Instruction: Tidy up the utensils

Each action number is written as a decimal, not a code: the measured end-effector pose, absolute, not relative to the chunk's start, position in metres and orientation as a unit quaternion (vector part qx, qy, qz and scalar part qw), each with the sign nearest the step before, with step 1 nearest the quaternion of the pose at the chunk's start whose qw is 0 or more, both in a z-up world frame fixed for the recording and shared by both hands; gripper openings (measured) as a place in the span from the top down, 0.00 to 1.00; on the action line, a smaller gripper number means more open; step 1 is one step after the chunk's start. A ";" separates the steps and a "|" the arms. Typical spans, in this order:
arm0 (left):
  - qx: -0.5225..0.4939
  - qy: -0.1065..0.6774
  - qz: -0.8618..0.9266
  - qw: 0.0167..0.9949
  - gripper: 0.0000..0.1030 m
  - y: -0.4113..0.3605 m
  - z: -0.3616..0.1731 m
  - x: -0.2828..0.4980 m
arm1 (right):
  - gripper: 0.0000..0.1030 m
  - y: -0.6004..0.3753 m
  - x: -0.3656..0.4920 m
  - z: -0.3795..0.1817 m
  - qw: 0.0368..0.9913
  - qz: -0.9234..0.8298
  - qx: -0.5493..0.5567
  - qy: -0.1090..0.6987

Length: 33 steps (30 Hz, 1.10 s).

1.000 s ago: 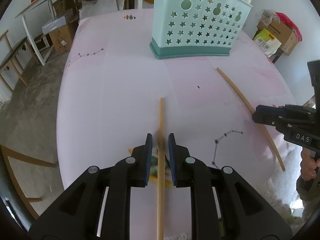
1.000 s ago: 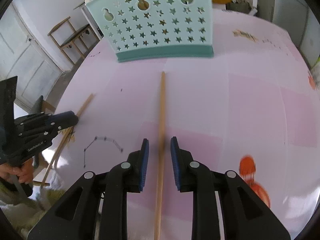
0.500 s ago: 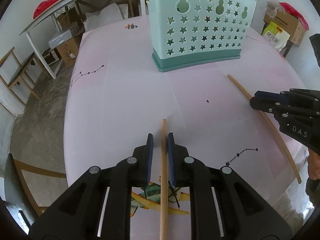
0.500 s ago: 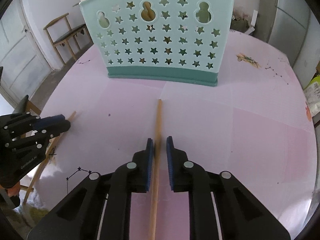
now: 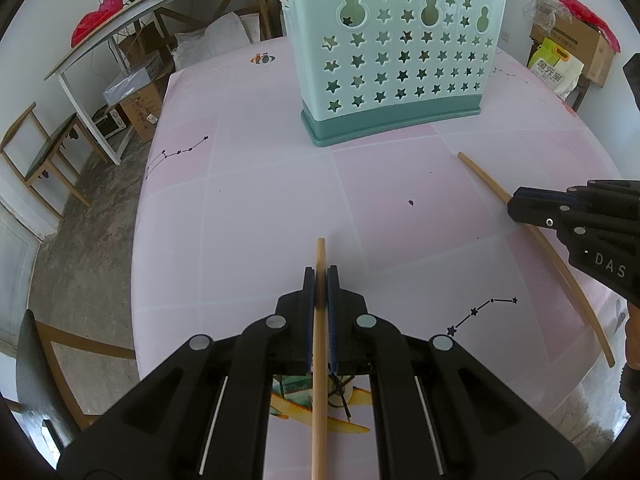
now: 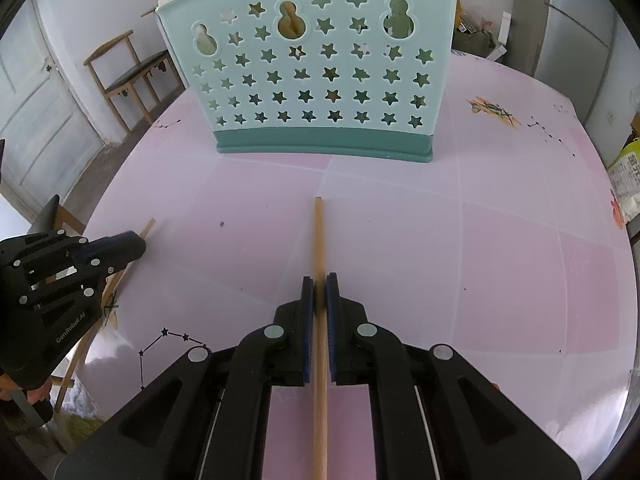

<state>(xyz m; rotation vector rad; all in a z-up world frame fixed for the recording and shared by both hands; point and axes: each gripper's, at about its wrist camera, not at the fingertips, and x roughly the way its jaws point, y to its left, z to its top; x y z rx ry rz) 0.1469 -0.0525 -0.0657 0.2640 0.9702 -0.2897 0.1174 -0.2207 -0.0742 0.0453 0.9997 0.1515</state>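
two thin wooden chopsticks, pale tan and round. the first chopstick (image 5: 319, 340) is clamped between the left gripper's pads, its tip pointing to the utensil holder (image 5: 394, 62). the second chopstick (image 6: 319, 320) is clamped likewise in the right gripper. the holder is mint green with star holes, a darker base, standing upright on the pink table.

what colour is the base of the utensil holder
Dark teal, under a pale mint star-punched body; the utensil holder shows best in the right wrist view.
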 end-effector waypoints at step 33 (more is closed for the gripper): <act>0.138 0.458 -0.138 0.867 0.95 -0.053 -0.064 0.148 | 0.94 -0.223 0.123 -0.074 0.874 0.071 0.040 0.479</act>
